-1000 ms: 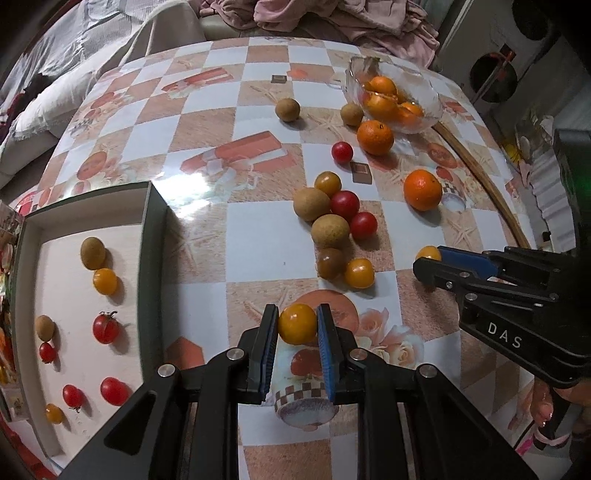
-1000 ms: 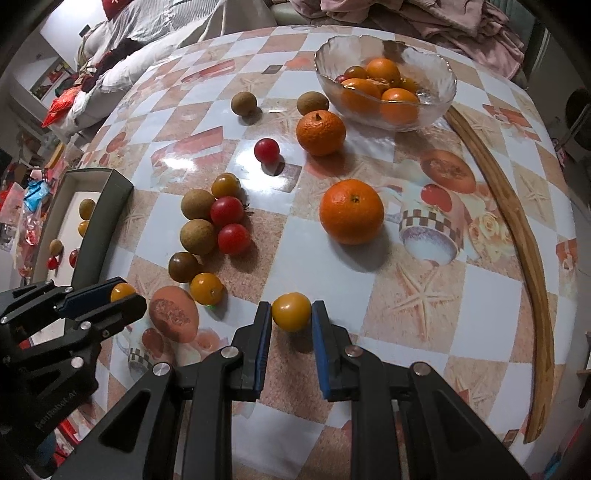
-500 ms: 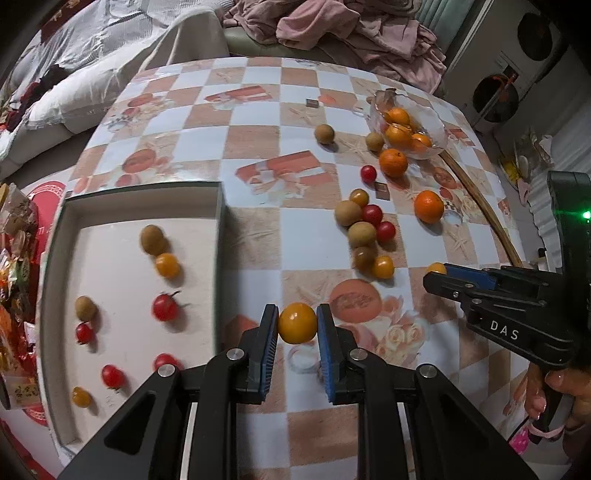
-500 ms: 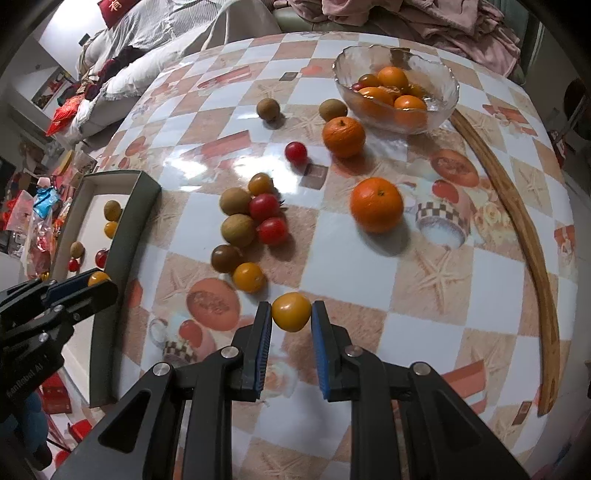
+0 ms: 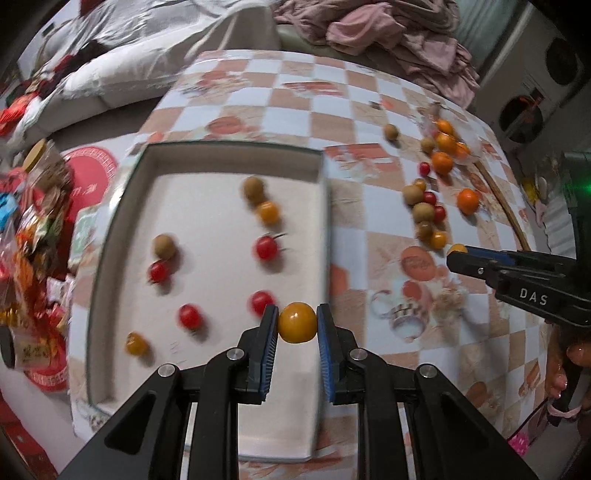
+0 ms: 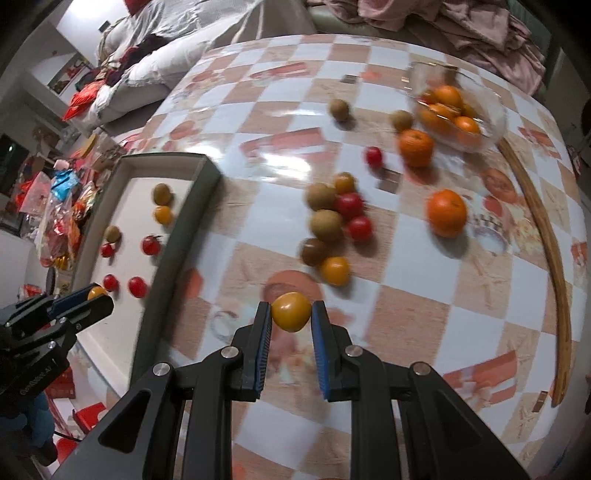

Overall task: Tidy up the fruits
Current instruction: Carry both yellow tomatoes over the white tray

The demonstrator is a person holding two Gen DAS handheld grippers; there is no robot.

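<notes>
My left gripper (image 5: 297, 323) is shut on a yellow tomato (image 5: 297, 322) and holds it above the right side of the grey tray (image 5: 321, 162). The tray holds several red and yellow tomatoes and brown fruits. My right gripper (image 6: 291, 312) is shut on another yellow tomato (image 6: 291, 311) above the table, right of the tray (image 6: 207, 177). The right gripper also shows in the left wrist view (image 5: 458, 254), and the left gripper shows in the right wrist view (image 6: 96, 295). A cluster of loose fruit (image 6: 334, 221) lies mid-table.
A glass bowl (image 6: 493, 122) with oranges stands at the far right, two loose oranges (image 6: 446, 212) near it. A curved wooden strip (image 6: 554, 251) runs along the table's right edge. Snack packets (image 5: 33, 229) are piled left of the tray. Clothes (image 5: 399, 33) lie beyond the table.
Both grippers have lifted and moved left towards the tray, each still holding its yellow tomato. The left one is now over the tray's right side.
</notes>
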